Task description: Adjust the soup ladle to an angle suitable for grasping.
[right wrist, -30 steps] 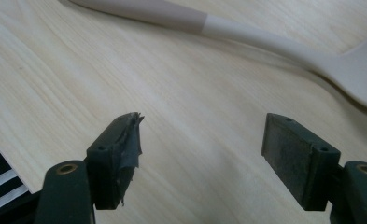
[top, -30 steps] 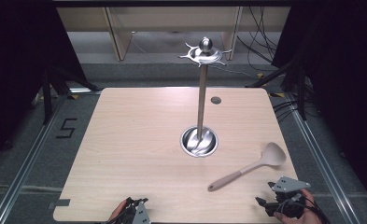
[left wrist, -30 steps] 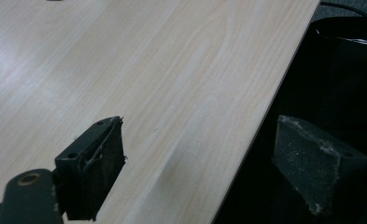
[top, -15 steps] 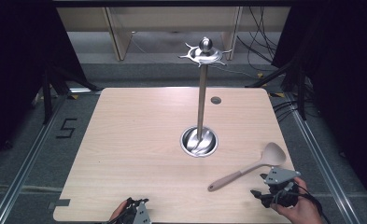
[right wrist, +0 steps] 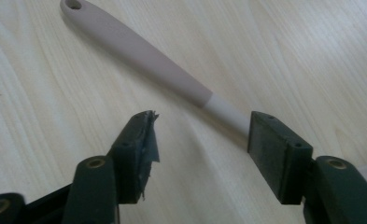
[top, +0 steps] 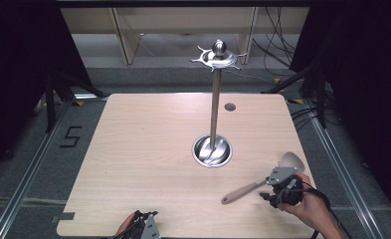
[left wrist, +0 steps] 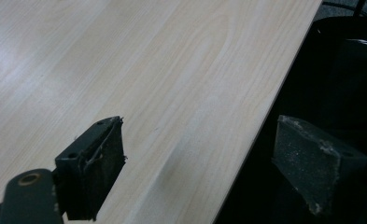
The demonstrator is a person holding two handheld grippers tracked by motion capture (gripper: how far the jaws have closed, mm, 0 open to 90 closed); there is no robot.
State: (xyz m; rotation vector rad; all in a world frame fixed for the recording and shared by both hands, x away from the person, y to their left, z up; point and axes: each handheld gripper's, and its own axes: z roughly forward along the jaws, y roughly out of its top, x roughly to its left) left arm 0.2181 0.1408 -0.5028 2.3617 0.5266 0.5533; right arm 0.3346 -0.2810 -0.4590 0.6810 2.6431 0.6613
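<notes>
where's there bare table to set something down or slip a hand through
The whole left half of the table is bare, from the far edge down to the left gripper. The strip behind the stand's base, up to the small dark disc, is free too. It is crowded at the near right, where the right gripper straddles the spatula.

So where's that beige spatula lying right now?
In the high view the spatula lies flat near the table's front right corner, just right of the metal stand's base, with the right gripper over its neck.
</notes>
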